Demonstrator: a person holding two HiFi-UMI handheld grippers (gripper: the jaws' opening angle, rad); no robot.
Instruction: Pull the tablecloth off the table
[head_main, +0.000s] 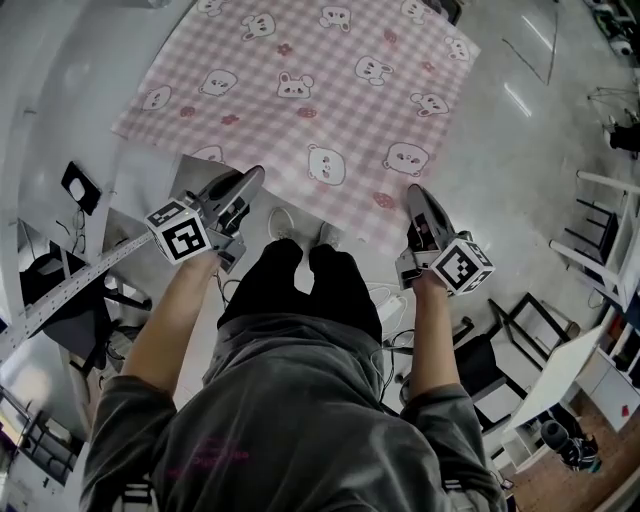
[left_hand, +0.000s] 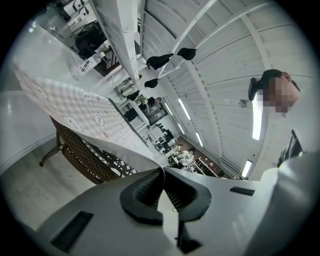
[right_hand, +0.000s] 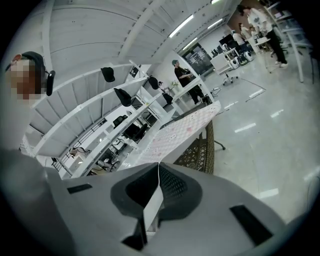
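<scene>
L tool (head_main: 256, 175) & R tool (head_main: 414, 192) both clamped tight on 1 tablecloth (head_main: 300, 85).

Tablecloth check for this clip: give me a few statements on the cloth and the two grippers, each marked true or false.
1. The left gripper has its fingers shut on the near edge of the tablecloth. True.
2. The right gripper hangs open, clear of the cloth. False: its fingers are shut on the near edge too, with a strip of cloth between them.
3. The tablecloth is plain blue. False: it is pink checked with small animal faces.
4. The cloth lies spread over the table, not yet pulled off. True.
5. The table's base is woven wicker. True.
</scene>
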